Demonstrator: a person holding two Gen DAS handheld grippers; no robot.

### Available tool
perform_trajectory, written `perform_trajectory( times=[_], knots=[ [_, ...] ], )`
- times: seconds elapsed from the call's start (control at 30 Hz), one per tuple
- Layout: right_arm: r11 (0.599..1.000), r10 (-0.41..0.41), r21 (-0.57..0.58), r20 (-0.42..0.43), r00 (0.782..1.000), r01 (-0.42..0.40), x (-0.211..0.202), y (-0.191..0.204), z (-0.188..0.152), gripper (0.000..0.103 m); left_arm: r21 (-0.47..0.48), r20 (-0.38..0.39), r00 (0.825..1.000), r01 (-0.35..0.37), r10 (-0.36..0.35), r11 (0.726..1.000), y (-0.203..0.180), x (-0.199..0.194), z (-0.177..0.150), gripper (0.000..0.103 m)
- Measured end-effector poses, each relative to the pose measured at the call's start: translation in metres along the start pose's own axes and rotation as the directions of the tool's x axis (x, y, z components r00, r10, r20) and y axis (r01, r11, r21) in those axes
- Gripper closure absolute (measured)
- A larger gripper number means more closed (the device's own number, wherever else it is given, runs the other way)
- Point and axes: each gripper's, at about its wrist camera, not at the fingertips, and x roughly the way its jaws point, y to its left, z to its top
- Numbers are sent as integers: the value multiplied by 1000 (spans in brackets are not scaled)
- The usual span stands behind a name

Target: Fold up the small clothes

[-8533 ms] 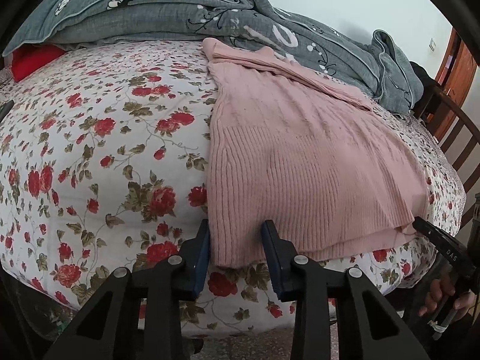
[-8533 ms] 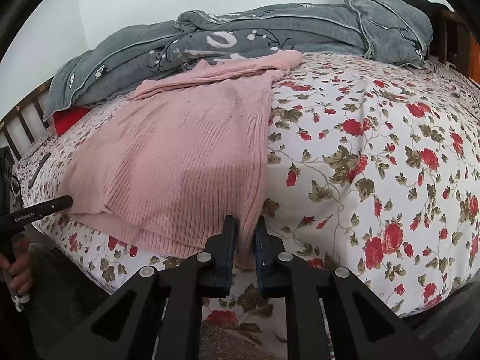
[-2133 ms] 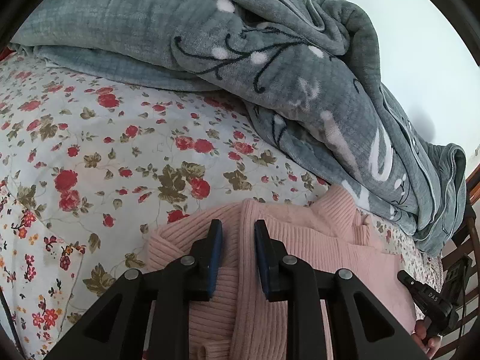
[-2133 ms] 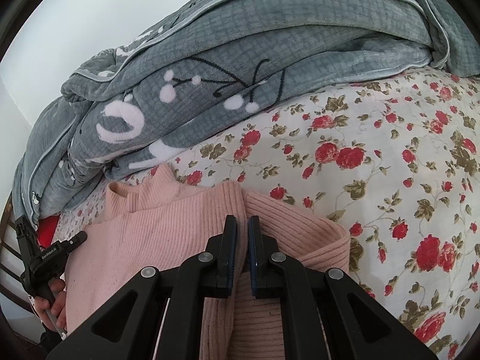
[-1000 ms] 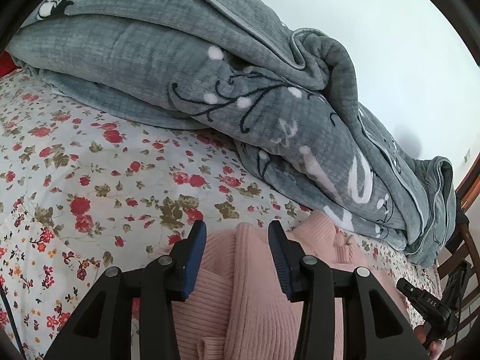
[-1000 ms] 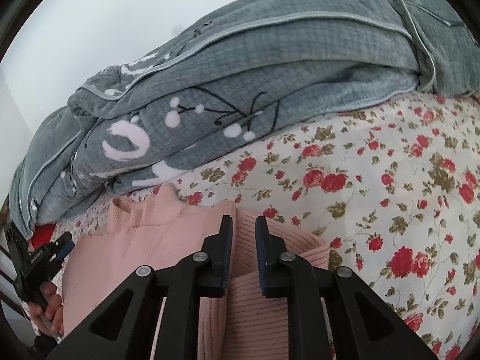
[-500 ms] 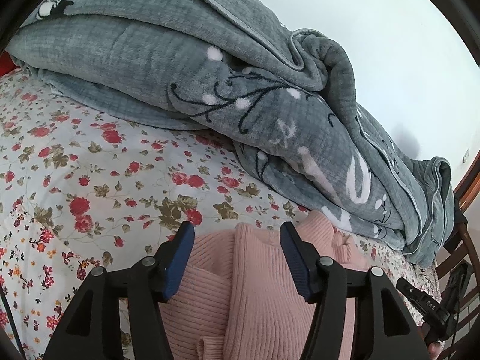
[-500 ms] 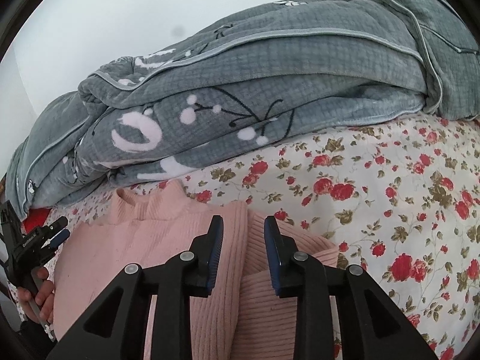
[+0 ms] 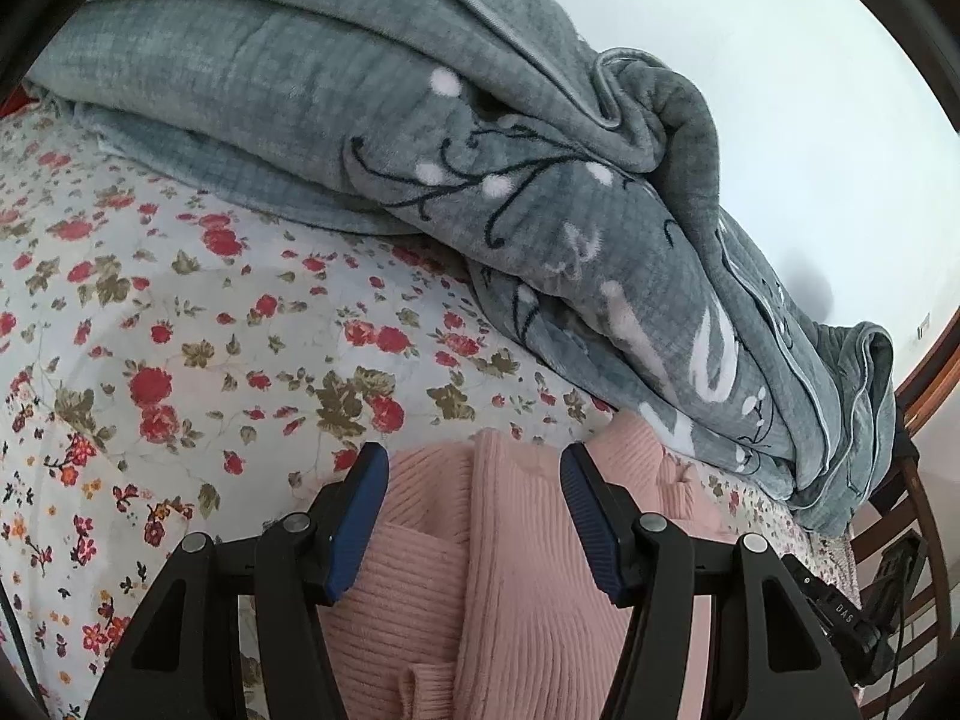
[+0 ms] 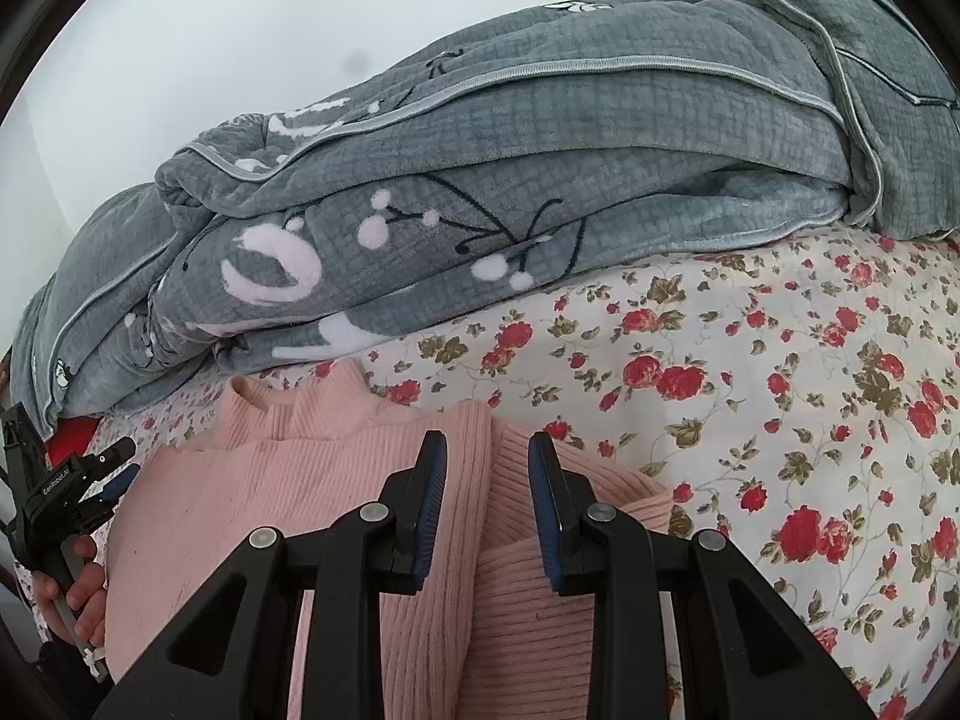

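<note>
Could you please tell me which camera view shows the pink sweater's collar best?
The right wrist view: the ribbed collar of the pink sweater lies unobstructed just below the grey blanket. The left wrist view shows the collar only partly, at the blanket's edge, beyond the right-hand finger of its own gripper.

Black left tool [image 9: 469,516] (silver screws) with ribbed blue pads [image 9: 354,525].

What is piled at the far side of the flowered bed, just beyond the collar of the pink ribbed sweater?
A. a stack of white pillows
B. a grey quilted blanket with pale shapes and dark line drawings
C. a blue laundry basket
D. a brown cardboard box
B: a grey quilted blanket lies heaped on the flowered bedsheet, right behind the collar of the pink ribbed sweater.
</note>
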Motion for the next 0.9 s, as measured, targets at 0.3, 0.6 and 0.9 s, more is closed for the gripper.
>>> perform_trajectory(
  times=[0.3, 0.6, 0.9],
  knots=[
    [999, 30, 11, -3, 1000, -30, 0, -4, 1, 75, -59, -58, 998, -22, 19, 998, 10, -13, 1, 45],
    [1000, 28, 1, 24, 999, -28, -7, -2, 0, 75, -82, -184, 983, 0, -15, 997, 17, -47, -37, 44],
    [997, 13, -77, 64, 998, -8, -14, 12, -3, 75, -135, -184, 980, 50, -75, 990, 7, -54, -59, 38]
  ],
)
